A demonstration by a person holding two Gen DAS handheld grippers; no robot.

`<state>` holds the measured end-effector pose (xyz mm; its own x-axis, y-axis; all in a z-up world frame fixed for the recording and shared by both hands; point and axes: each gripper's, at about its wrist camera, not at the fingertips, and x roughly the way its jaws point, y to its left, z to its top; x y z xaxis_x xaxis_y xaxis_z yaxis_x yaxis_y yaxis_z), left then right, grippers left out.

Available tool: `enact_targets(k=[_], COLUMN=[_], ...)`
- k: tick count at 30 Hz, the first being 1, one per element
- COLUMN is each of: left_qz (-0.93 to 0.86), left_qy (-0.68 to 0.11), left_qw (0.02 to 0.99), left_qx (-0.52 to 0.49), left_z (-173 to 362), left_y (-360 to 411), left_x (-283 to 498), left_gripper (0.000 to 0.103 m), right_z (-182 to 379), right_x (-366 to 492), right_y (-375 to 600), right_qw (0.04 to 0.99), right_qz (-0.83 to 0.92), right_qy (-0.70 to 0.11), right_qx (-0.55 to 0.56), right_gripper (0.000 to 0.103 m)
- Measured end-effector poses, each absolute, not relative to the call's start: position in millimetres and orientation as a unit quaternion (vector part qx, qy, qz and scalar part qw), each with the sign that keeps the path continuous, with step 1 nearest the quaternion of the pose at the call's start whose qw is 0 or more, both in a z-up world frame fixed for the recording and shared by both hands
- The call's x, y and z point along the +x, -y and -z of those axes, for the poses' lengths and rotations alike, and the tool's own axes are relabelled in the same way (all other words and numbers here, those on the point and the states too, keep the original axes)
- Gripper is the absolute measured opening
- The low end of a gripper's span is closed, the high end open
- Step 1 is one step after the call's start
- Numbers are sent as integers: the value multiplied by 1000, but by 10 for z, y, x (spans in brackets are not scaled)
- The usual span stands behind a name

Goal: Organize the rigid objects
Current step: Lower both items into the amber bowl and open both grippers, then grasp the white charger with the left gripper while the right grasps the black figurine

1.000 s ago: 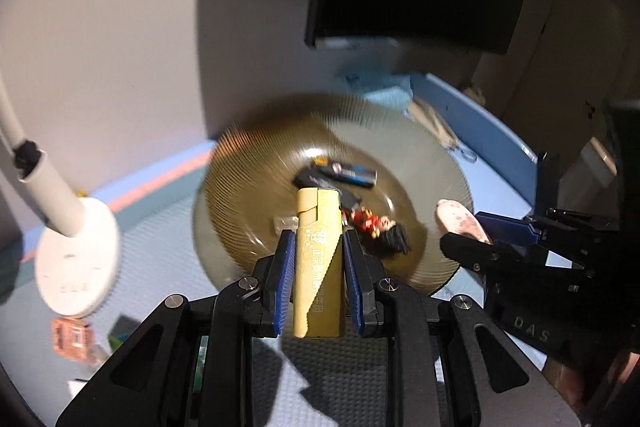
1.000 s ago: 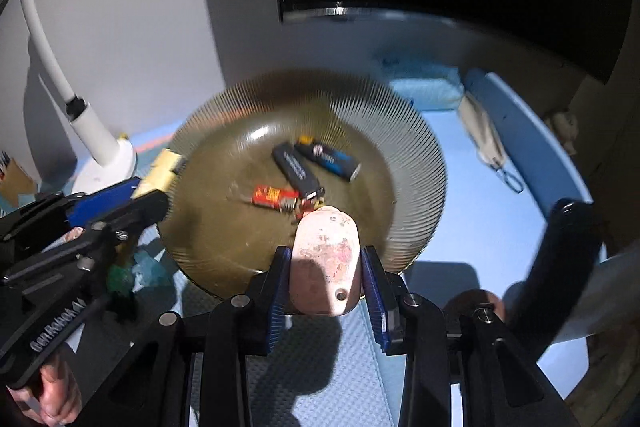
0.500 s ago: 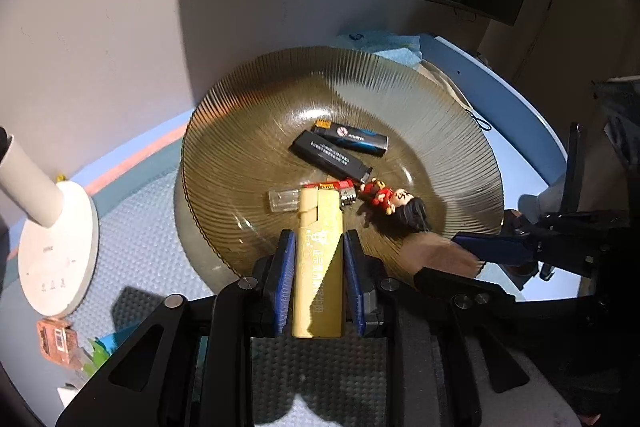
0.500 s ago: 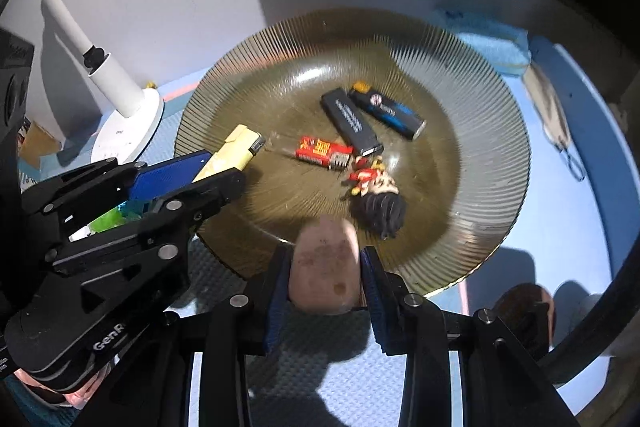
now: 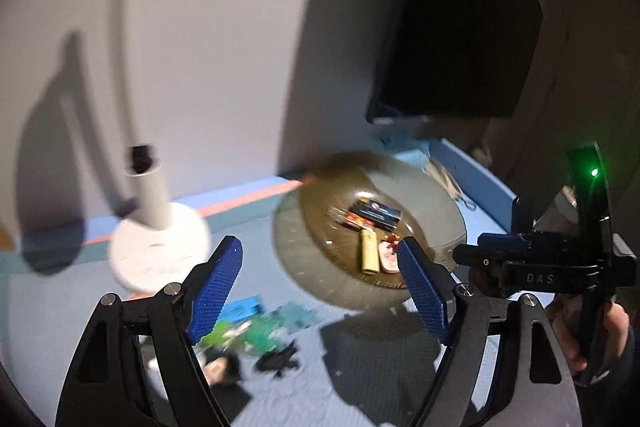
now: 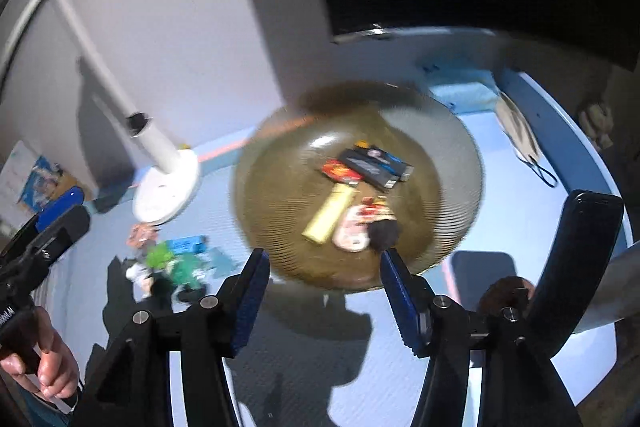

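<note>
A ribbed amber glass plate (image 5: 436, 203) (image 6: 280, 187) sits on the blue table. In it lie a gold lighter (image 5: 369, 251) (image 6: 330, 213), a pink oval piece (image 5: 387, 255) (image 6: 350, 233), a red lighter (image 6: 340, 173), a dark lighter (image 6: 370, 167) and a small doll with black hair (image 6: 384, 231). My left gripper (image 5: 320, 287) is open and empty, above the table short of the plate. My right gripper (image 6: 322, 291) is open and empty, at the plate's near rim. Both views are motion-blurred.
A white desk lamp (image 5: 160, 247) (image 6: 166, 183) stands left of the plate. Loose small items, green and blue pieces (image 5: 248, 327) (image 6: 176, 259), lie on the mat at front left. A dark monitor (image 5: 460, 27) stands behind. A face mask (image 6: 520, 139) lies at right.
Both grippers have opened and pulled back from the plate. The gold lighter and the pink oval piece now lie in the plate side by side.
</note>
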<state>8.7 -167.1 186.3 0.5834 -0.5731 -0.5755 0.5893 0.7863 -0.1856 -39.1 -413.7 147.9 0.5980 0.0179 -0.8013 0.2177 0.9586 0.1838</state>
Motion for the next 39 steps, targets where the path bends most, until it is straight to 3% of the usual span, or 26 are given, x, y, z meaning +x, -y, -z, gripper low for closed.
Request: enact_targets(k=[5, 7, 9, 15, 21, 35, 39], left_qz=[269, 234, 191, 76, 56, 63, 108], left_qy=[-298, -299, -306, -392, -441, -447, -452], left_qw=[916, 925, 932, 914, 892, 892, 885], left_qx=[-10, -13, -16, -69, -88, -34, -35], left_z=[-1935, -1863, -1704, -798, -253, -199, -368], left_y=[960, 646, 376, -283, -386, -218, -113], left_x=[-137, -223, -254, -139, -134, -132, -1], left_gripper=[79, 84, 90, 90, 90, 90, 90], right_z=[-1522, -1442, -1268, -520, -51, -172, -571], right_x=[-553, -597, -630, -531, -431, -1003, -878], right_y=[3692, 3536, 3354, 3018, 2914, 2510, 2417], right_qw=[898, 900, 900, 876, 871, 867, 885], right_qz=[0, -19, -44, -76, -47, -101, -93], right_qy=[-419, -412, -408, -435, -457, -440, -433], right_qx=[134, 139, 149, 194, 175, 214, 146], right_gripper=[61, 63, 65, 66, 67, 70, 70])
